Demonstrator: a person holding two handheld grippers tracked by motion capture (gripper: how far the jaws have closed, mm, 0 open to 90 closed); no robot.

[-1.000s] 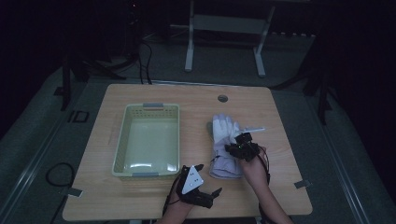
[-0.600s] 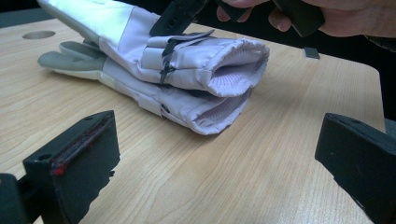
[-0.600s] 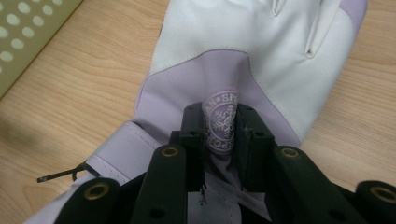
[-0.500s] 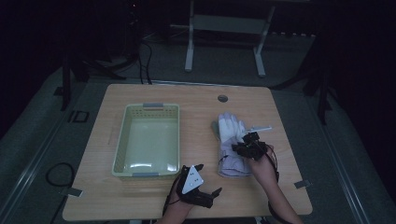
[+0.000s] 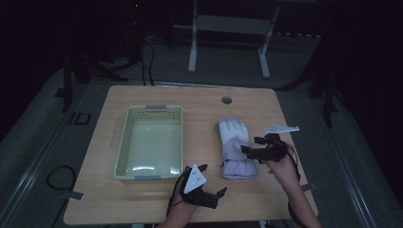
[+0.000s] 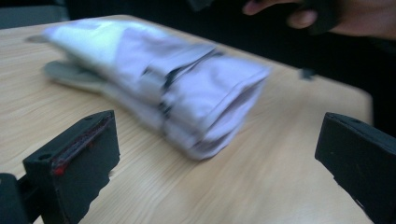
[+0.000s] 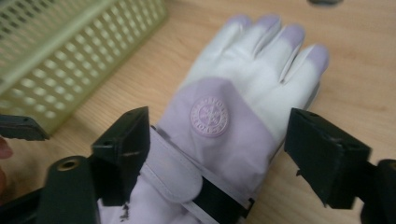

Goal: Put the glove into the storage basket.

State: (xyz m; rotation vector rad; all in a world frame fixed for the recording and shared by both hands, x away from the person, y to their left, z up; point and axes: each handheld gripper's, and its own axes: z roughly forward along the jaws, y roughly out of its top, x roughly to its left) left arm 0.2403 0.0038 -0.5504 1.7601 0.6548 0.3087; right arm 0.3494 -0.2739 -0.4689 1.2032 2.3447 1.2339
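1. Lilac-and-white padded winter glove (image 5: pixel 235 148): lies flat on the light wooden tabletop (image 5: pixel 199 102), fingers pointing away from the person, cuff toward the near edge. It sits just right of the basket, apart from it. A round snowflake badge (image 7: pixel 209 116) and a wrist strap show on its back.

2. Right gripper (image 5: pixel 251 146): black, 2 jaws, held in the person's right hand (image 5: pixel 281 164) at the glove's right side, near the cuff. Its jaws have just been opening and now stand wide apart. In the right gripper view they straddle the glove's wrist section without the pads pressing on it, so the glove rests on the table under its own weight. Judged a release or a re-grip over the cuff.

3. Left gripper (image 5: pixel 212 179): black, with a grey 3-cornered plate, near the table's front edge below the basket's near right corner. Jaws wide apart, nothing between them. The left gripper view looks across bare wood at the glove's open cuff (image 6: pixel 219 109), which suggests it waits to take that end.

4. Pale green perforated plastic basket (image 5: pixel 124 142): rectangular, left of the glove, nothing inside; the likely receptacle for the glove.

5. Small round grey grommet (image 5: pixel 226 100): set in the tabletop beyond the glove's fingertips.
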